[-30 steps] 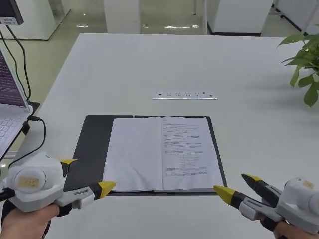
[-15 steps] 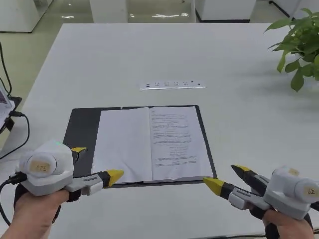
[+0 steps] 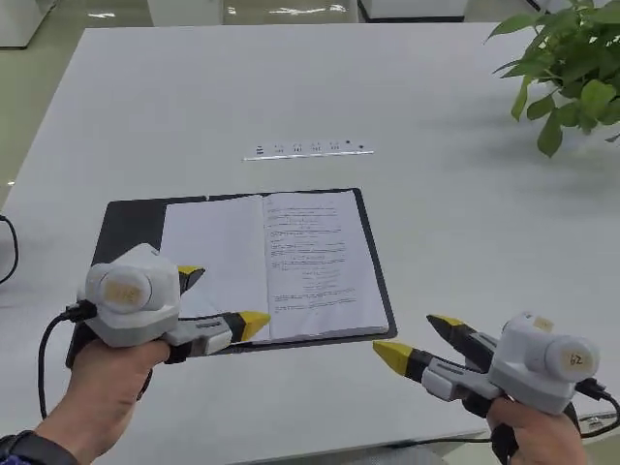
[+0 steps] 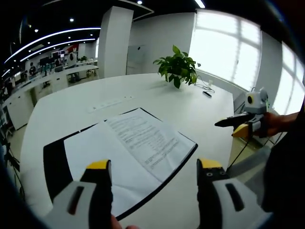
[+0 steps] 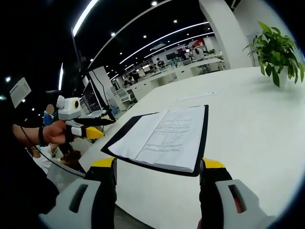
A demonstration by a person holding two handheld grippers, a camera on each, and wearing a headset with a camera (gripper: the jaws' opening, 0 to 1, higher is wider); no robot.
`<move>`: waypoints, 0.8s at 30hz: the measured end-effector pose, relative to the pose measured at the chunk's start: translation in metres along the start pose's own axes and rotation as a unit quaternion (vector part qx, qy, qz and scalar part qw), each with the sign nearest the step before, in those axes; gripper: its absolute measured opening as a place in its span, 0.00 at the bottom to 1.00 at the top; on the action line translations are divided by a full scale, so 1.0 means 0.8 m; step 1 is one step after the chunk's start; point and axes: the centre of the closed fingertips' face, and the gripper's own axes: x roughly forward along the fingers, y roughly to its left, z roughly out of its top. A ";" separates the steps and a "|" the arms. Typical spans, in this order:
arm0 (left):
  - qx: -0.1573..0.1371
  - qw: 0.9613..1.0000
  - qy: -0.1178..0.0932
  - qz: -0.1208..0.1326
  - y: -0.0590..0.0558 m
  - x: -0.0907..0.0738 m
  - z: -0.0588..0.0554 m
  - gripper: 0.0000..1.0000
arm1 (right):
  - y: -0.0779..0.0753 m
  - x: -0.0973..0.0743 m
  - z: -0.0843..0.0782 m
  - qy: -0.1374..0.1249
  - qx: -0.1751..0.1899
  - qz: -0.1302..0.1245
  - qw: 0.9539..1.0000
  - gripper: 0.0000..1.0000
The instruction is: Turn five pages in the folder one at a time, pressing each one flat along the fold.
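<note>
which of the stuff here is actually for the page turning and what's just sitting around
For the job:
- folder, lying open
- its pages
- left tongs, open
- right tongs, open

Just lying about:
- power strip
- potted plant

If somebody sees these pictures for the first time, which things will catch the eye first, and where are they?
The open black folder lies in the middle of the white table, its right page printed and its left page blank. Near its front edge are the yellow-tipped left hand-held gripper and right hand-held gripper, both with jaws open. A green plant stands at the far right.
</note>
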 end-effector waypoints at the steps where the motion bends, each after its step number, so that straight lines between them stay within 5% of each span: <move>1: -0.005 1.000 0.002 -0.008 -0.003 0.008 -0.002 0.73 | -0.001 0.000 -0.001 0.001 0.000 0.001 1.000 0.70; 14: 0.002 0.998 0.007 -0.061 -0.047 0.074 0.007 0.72 | -0.007 0.002 -0.009 0.011 0.005 0.007 1.000 0.70; 24: 0.017 0.996 0.022 -0.080 -0.069 0.116 0.005 0.71 | -0.016 0.001 -0.010 0.016 0.016 0.005 1.000 0.70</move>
